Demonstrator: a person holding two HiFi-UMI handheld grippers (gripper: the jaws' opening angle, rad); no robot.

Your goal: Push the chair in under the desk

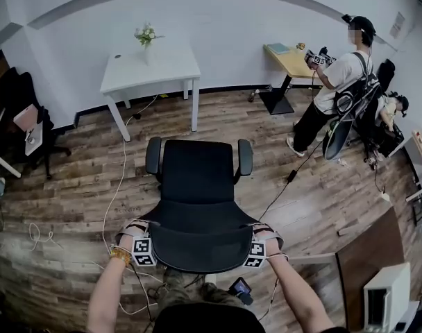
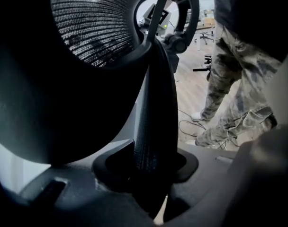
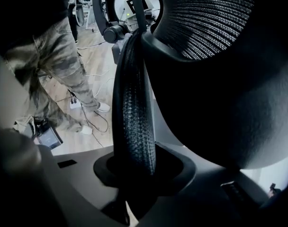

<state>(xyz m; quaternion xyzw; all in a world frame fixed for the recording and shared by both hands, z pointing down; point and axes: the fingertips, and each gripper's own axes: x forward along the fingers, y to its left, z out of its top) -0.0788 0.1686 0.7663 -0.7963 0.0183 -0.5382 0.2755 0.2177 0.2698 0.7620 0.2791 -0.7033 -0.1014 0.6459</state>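
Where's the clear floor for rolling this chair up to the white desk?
Bare floor lies straight ahead, between the chair and the desk, bordered on the left by a white cable. It is crowded on the right, where a person stands, and at the near left, where loose cords lie.

You are standing in an office-like room. A black mesh office chair (image 1: 197, 207) faces a white bench (image 1: 152, 68) that carries a flower vase (image 1: 146, 37) and stands against a plain white wall (image 1: 225, 26). A wood-topped bench (image 1: 291, 62) sits farther right and another black chair (image 1: 13, 92) at your left. Loose cables (image 1: 119, 179) trail over the wood-plank floor (image 1: 72, 186). Another person (image 1: 336, 82), wearing a backpack, stands by the wood-topped bench.
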